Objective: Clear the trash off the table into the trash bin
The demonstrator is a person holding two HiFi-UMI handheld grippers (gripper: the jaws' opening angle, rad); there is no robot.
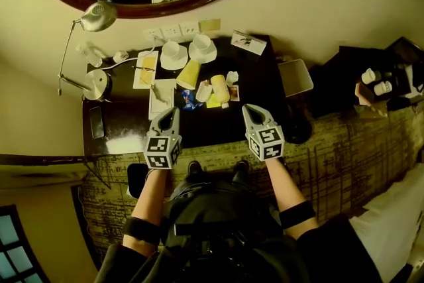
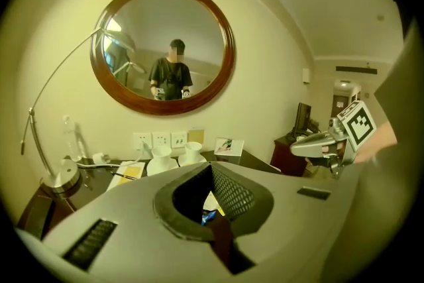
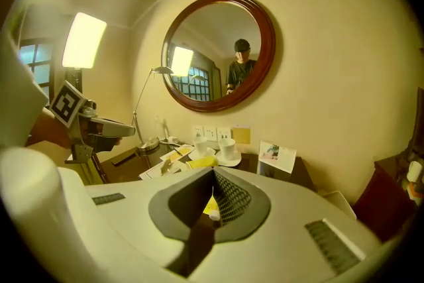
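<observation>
Right, the left gripper (image 1: pixel 173 110) and right gripper (image 1: pixel 247 108) hover over the near edge of the dark, glossy table (image 1: pixel 258 86), jaws pressed together on nothing, so I'd call this the approach to a pick. The trash lies mid-table: a crinkly blue wrapper (image 1: pixel 189 100), a soft yellow packet (image 1: pixel 220 88) and crumpled white paper (image 1: pixel 231 77), with the pale, square trash bin (image 1: pixel 295 76) just beside the table's right end. Next, probably, one pair of jaws opens and settles gently on a light, crushable piece.

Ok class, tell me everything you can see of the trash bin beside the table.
The trash bin is small, pale and rectangular with rounded corners, open-topped, seemingly plastic. It stands upright beside the right end of the dark table, near the wall. Nothing shows inside it; whether it touches the table is unclear.
</observation>
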